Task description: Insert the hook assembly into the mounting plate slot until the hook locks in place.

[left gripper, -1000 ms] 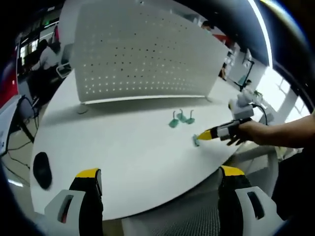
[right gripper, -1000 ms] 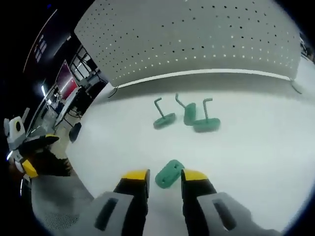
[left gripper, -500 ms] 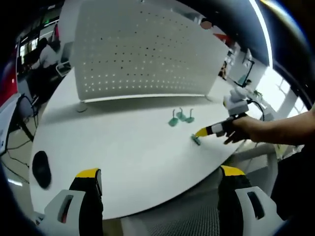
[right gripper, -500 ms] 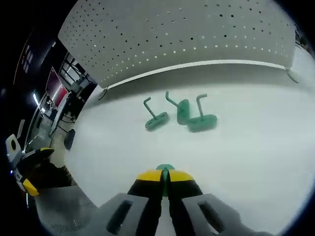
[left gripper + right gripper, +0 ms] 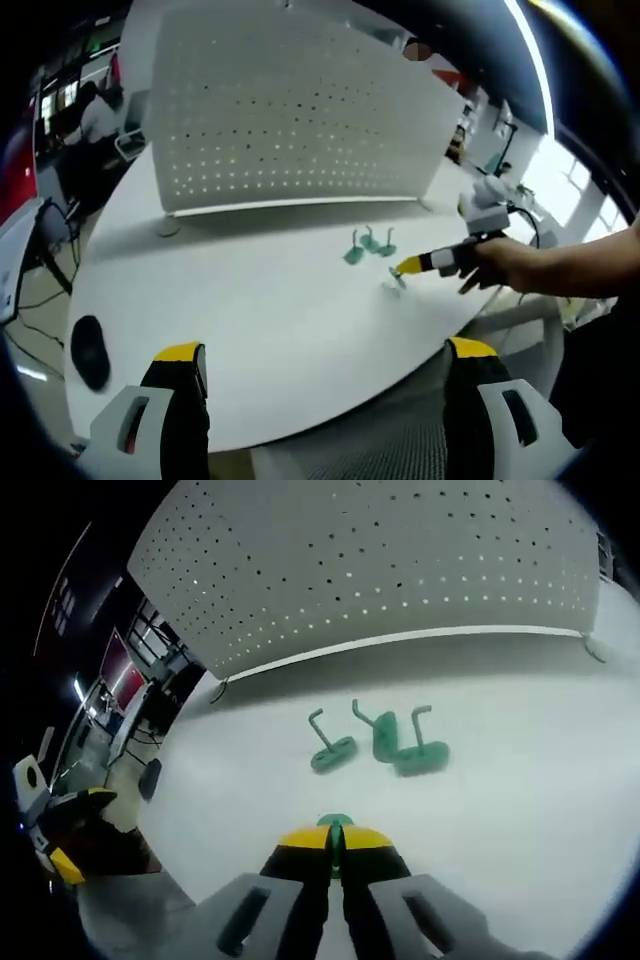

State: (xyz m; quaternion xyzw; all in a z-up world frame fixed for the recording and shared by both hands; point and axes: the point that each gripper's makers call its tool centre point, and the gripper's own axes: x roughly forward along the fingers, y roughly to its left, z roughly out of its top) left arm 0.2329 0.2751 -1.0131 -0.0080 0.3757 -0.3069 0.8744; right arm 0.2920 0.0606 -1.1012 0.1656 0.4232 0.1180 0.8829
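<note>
My right gripper (image 5: 335, 842) is shut on a green hook piece (image 5: 334, 823), whose edge peeks out above the yellow tips. Three more green hooks (image 5: 378, 742) lie in a cluster on the white table (image 5: 520, 760), in front of the white perforated mounting plate (image 5: 380, 560). In the left gripper view the right gripper (image 5: 408, 268) reaches in from the right with the green piece (image 5: 396, 279) held just above the table, near the hooks (image 5: 368, 243) and the plate (image 5: 290, 110). My left gripper (image 5: 325, 358) stands open, back at the table's near edge, with nothing between its jaws.
A dark oval object (image 5: 88, 352) lies near the table's left edge. The plate stands upright on small feet across the back of the table. A person's hand and forearm (image 5: 550, 270) hold the right gripper. Desks, chairs and a person sit behind at left.
The right gripper closed on the green piece a second ago and has since lifted it slightly off the table. The left gripper has stayed put.
</note>
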